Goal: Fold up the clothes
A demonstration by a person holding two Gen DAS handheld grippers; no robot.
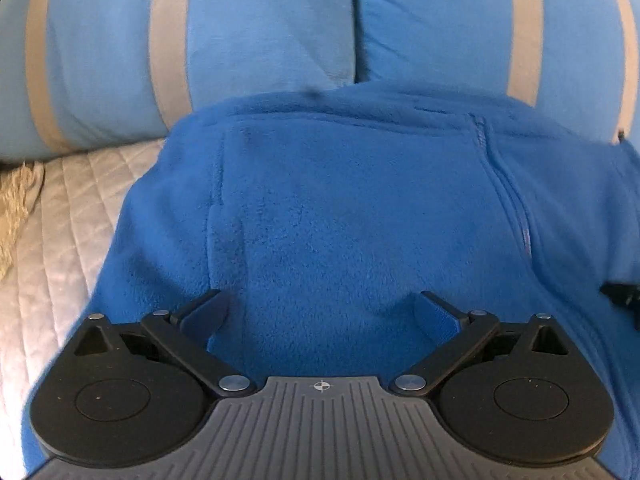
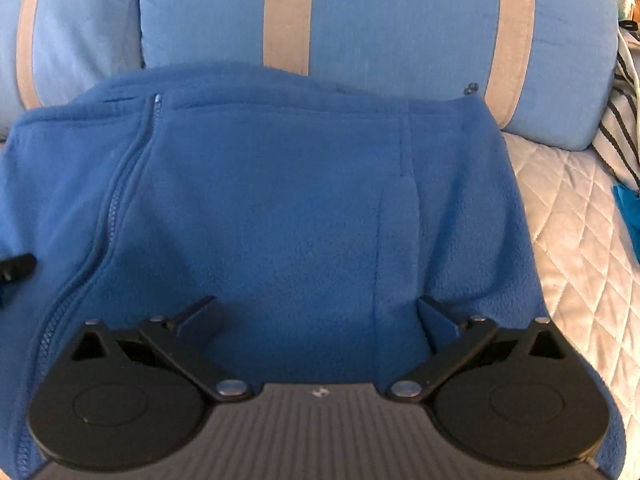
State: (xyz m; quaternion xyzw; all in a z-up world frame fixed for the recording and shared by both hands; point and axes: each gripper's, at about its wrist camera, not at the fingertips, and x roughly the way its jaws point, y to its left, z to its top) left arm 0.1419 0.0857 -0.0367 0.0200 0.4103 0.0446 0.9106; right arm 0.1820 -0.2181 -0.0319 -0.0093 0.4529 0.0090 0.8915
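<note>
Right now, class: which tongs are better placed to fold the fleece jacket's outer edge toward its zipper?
Probably the right tongs: the blue fleece jacket ends just beside them at the white quilt. The left tongs sit open further inside their edge.

fleece jacket (image 1: 340,208): lower part hidden under gripper bodies | striped cloth (image 2: 624,128): cut off at right edge, perhaps a garment

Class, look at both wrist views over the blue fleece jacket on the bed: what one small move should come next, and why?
Probably lower both grippers and close them on the fleece. The left gripper and right gripper both stand open over the blue fleece jacket, gripping nothing. The jacket lies spread, zipper between them, on the white quilt, so nothing can be folded before it is gripped.
</note>
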